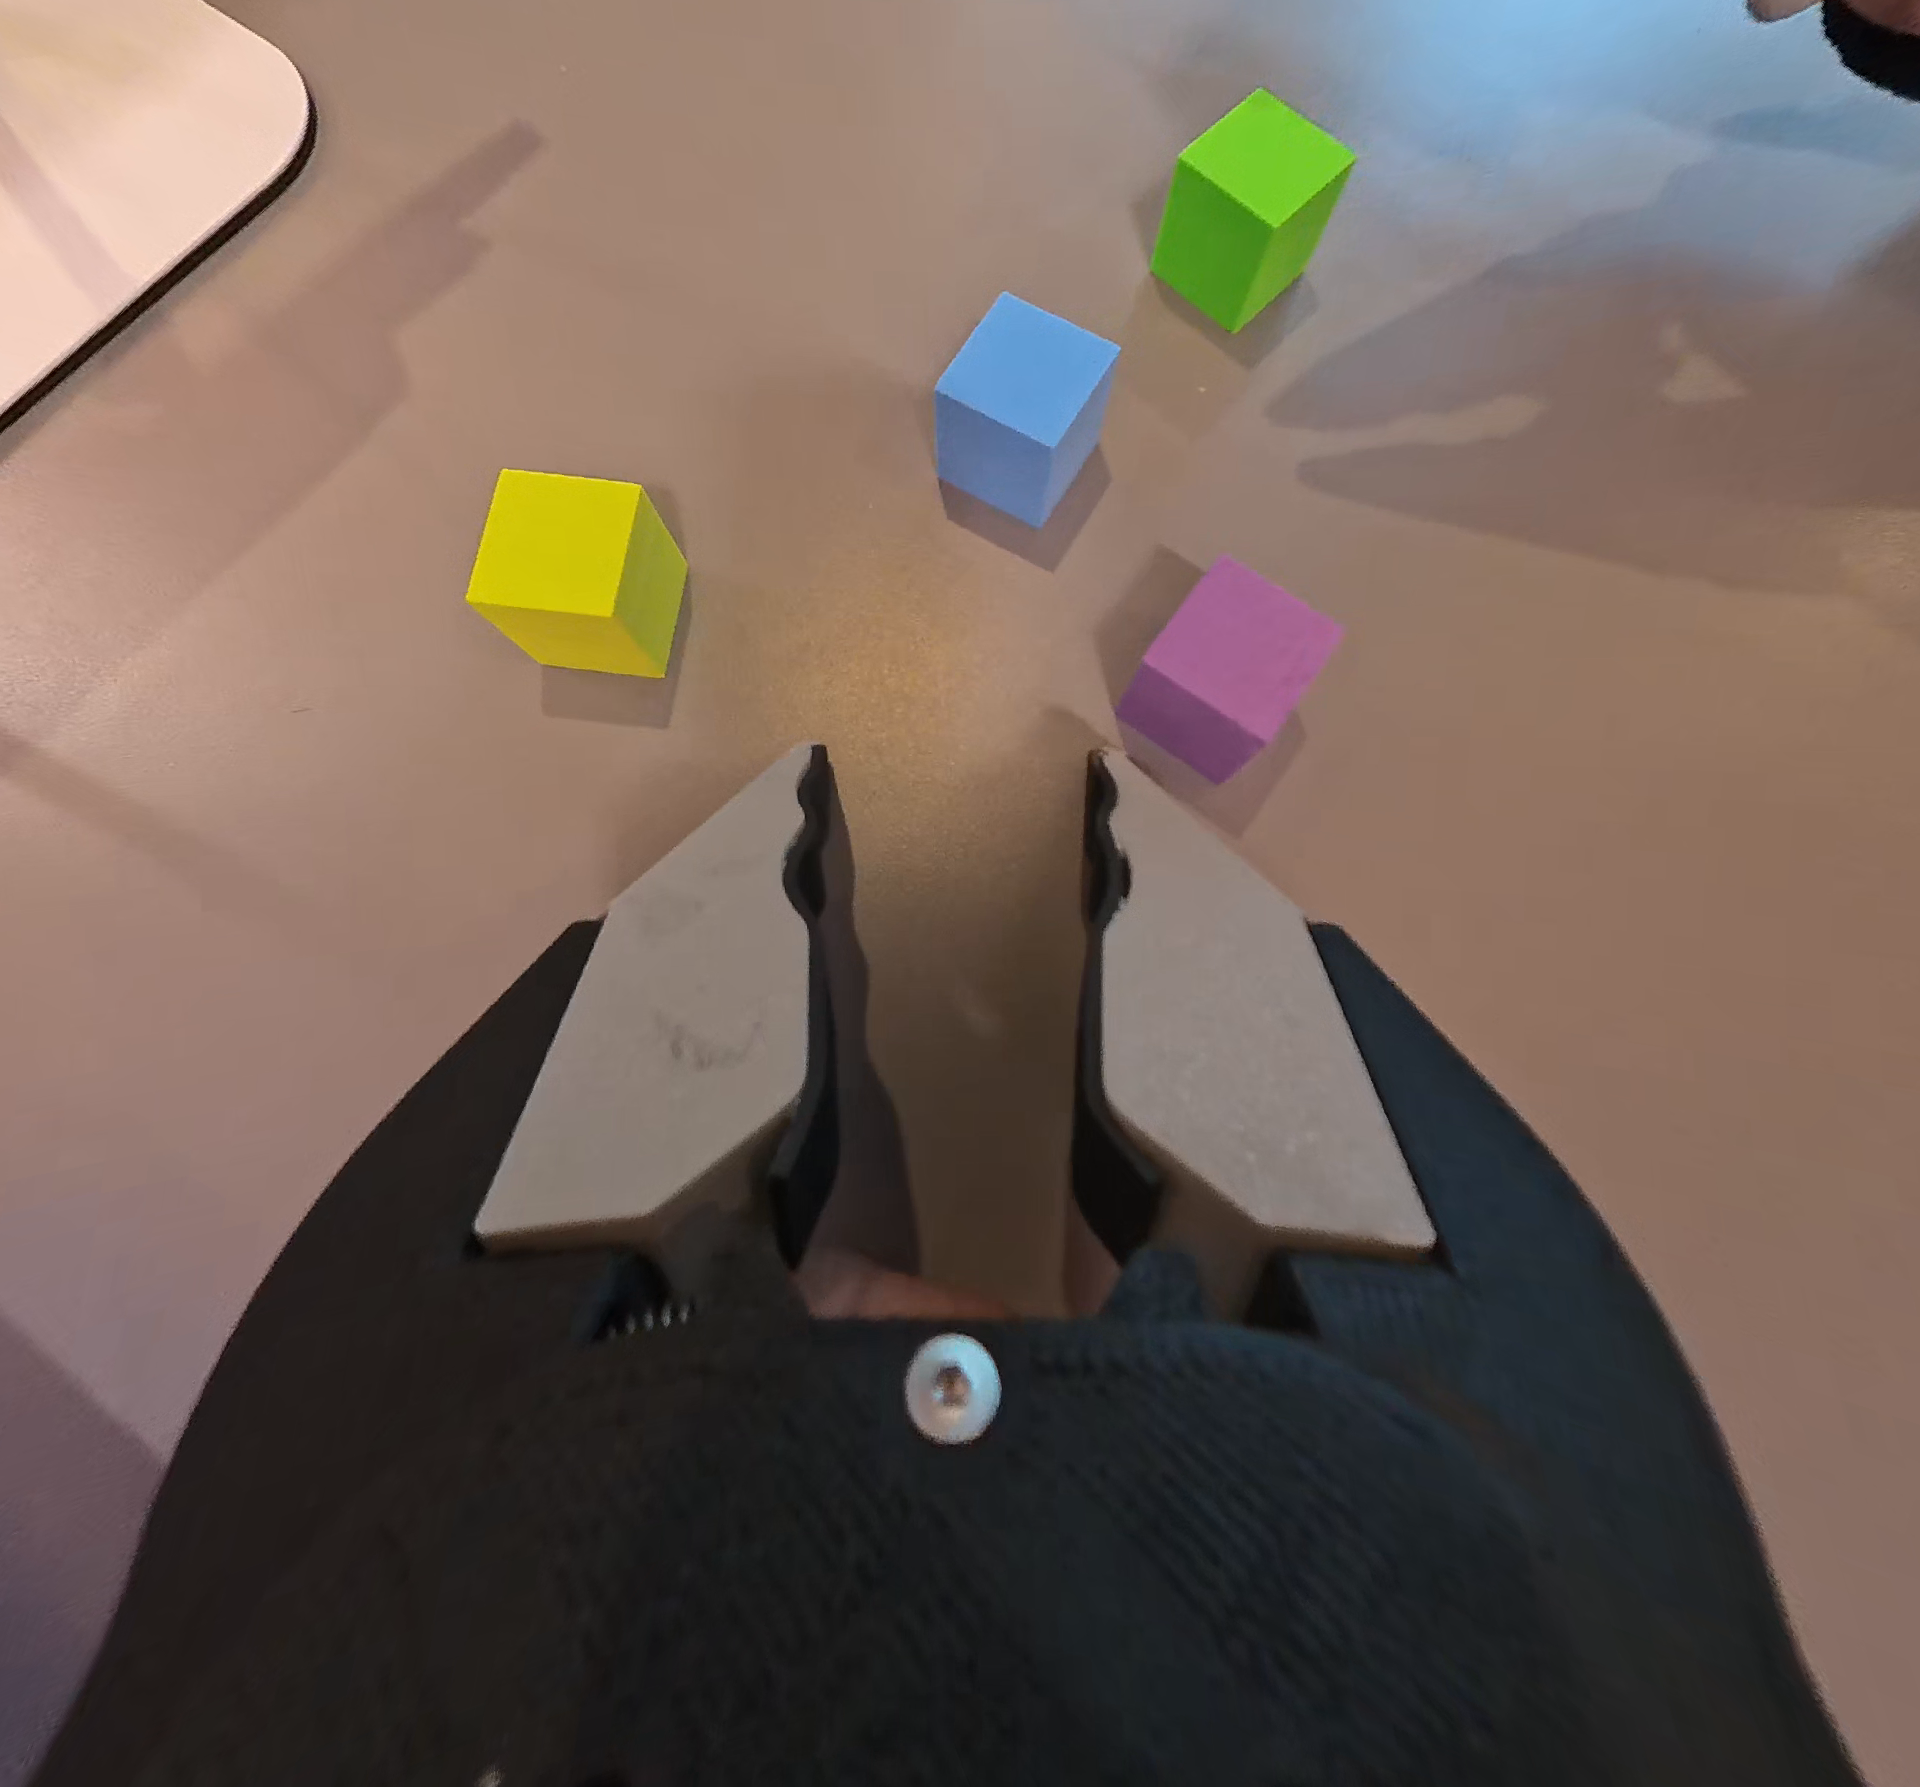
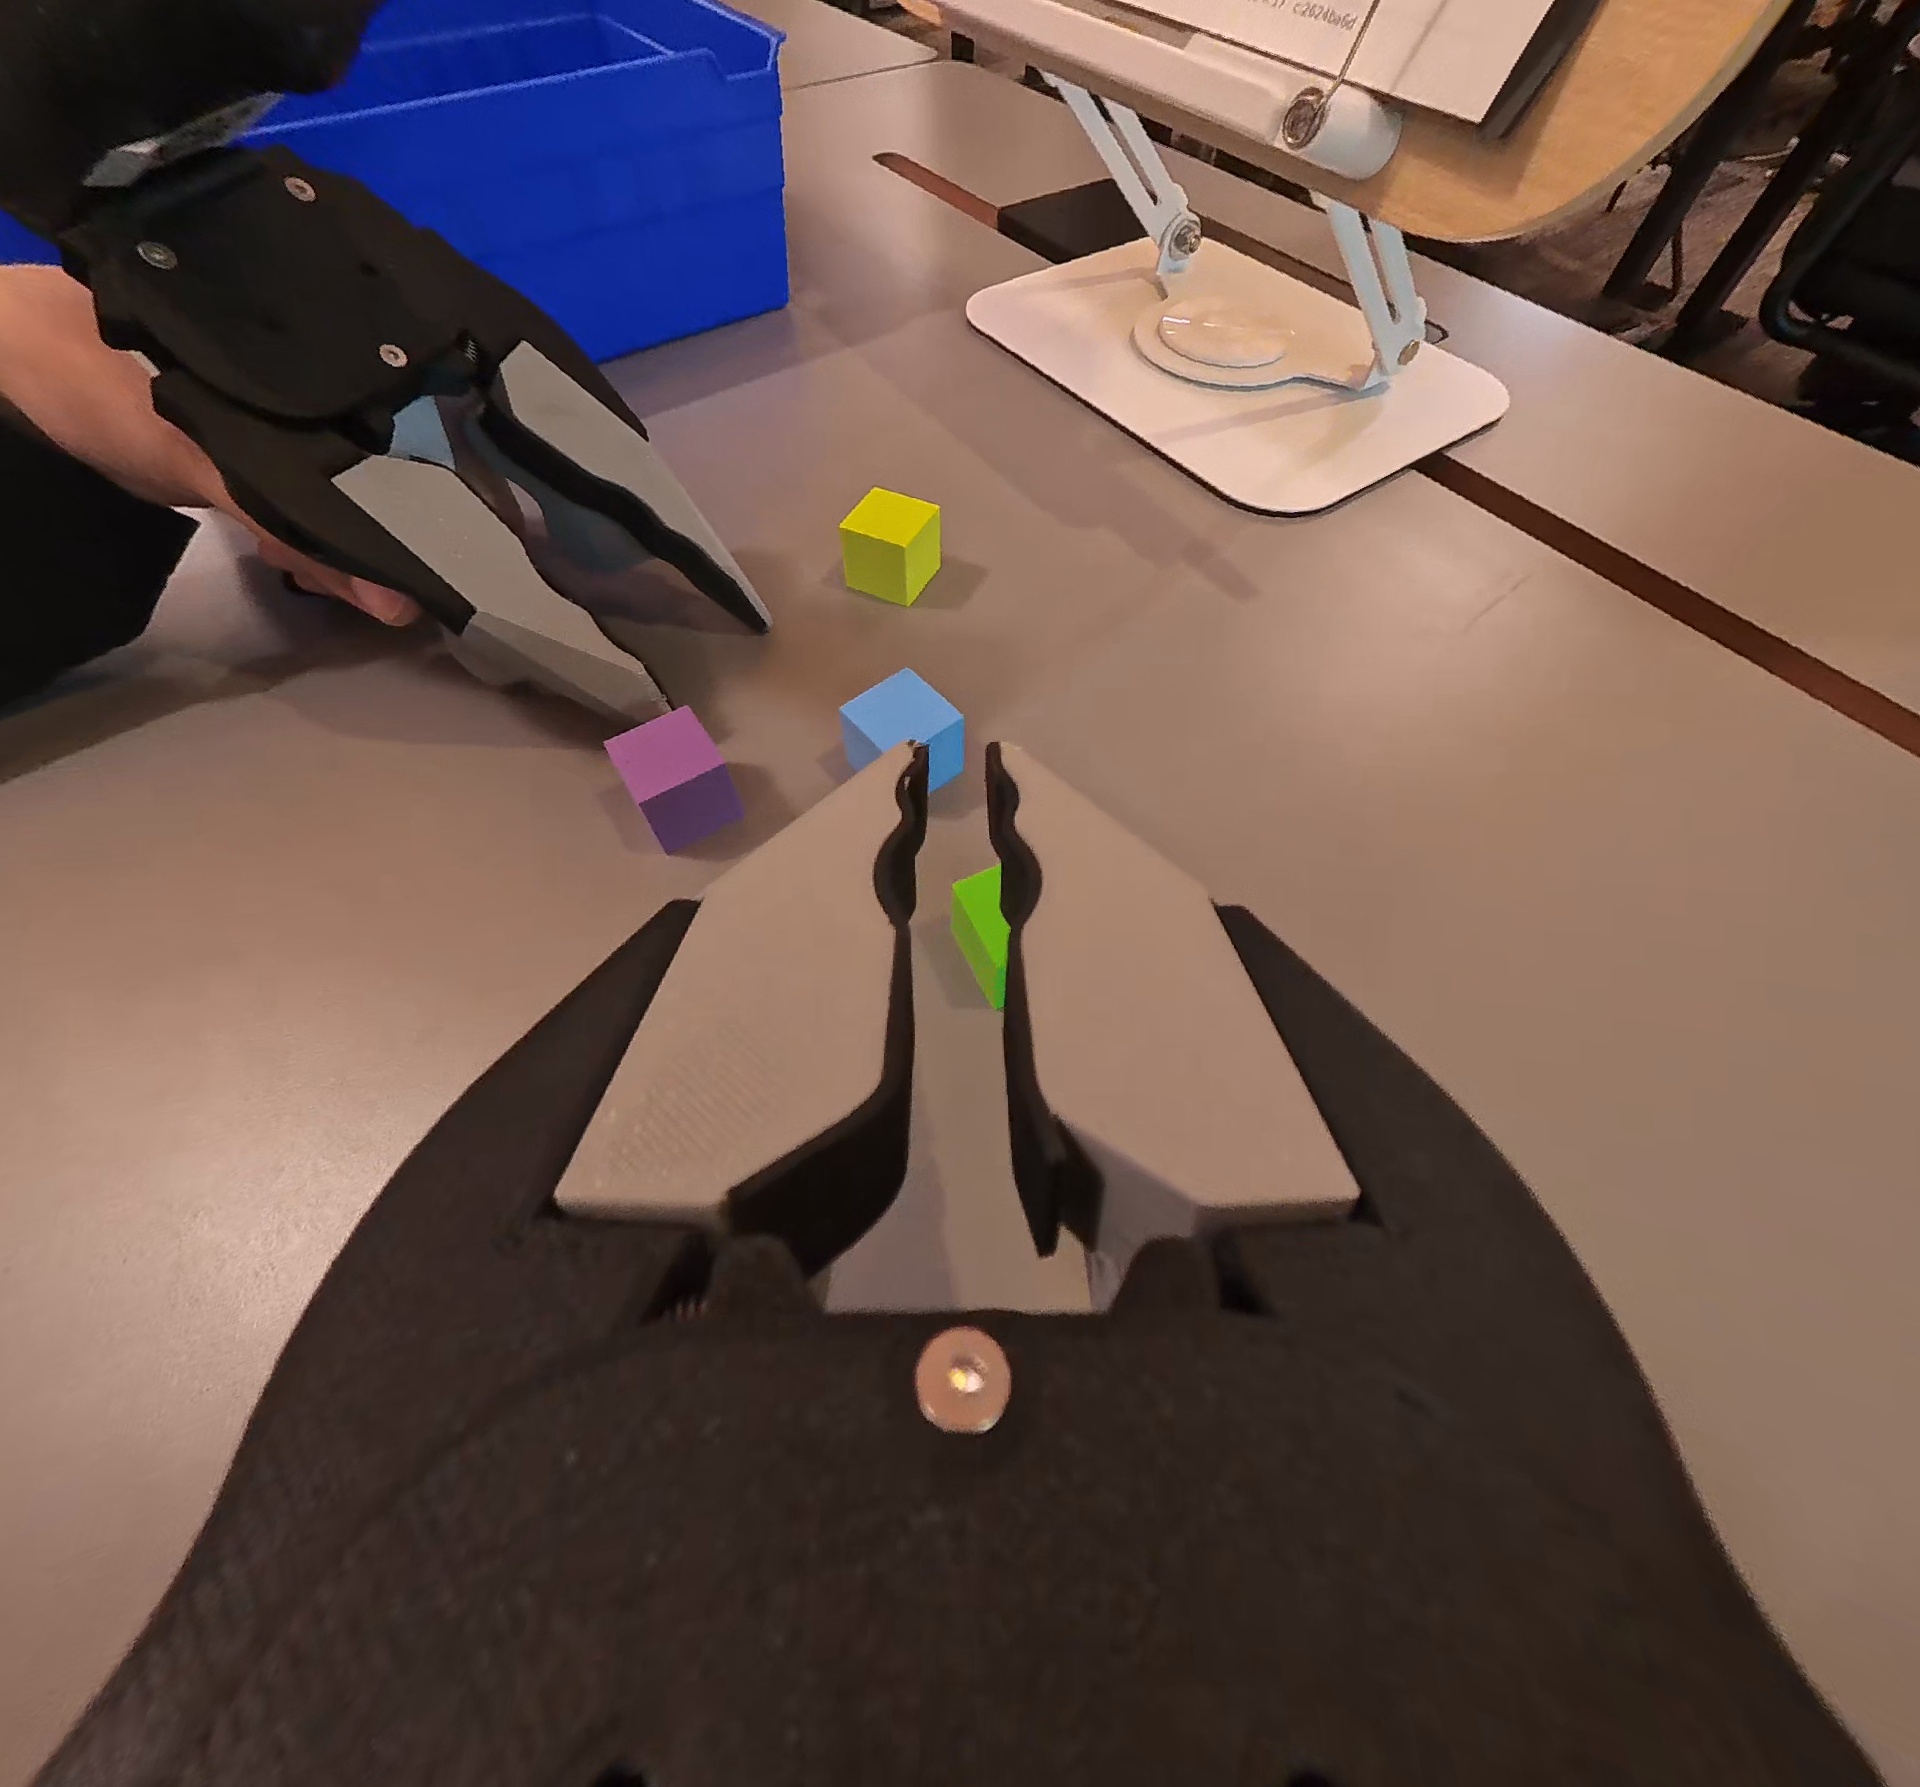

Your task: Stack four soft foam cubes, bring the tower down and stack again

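Observation:
Four foam cubes lie apart on the grey table (image 1: pixel 312 854): yellow (image 1: pixel 577 574), blue (image 1: pixel 1023 407), green (image 1: pixel 1247 210) and purple (image 1: pixel 1226 667). My left gripper (image 1: pixel 956 761) is open and empty, low over the table, with the purple cube just right of its right fingertip. In the right wrist view the left gripper (image 2: pixel 717 667) points at the purple cube (image 2: pixel 675 781). My right gripper (image 2: pixel 954 750) is empty, its jaws a narrow gap apart. It hovers above the green cube (image 2: pixel 979 937), partly hidden by one finger. Beyond it lie the blue (image 2: pixel 902 724) and yellow (image 2: pixel 890 544) cubes.
A blue plastic bin (image 2: pixel 582 148) stands at the far left. A white stand base (image 2: pixel 1236 376) carrying a tilted board sits at the back right; it also shows in the left wrist view (image 1: pixel 135 179). A dark seam (image 2: pixel 1662 584) crosses the table behind it. My right fingertips sit around 15 centimetres from my left ones. To reach the green cube (image 2: pixel 979 937) in a straight line is about 5 centimetres for my right fingers, about 12 centimetres for my left. The left camera catches it too, in the left wrist view (image 1: pixel 1320 187).

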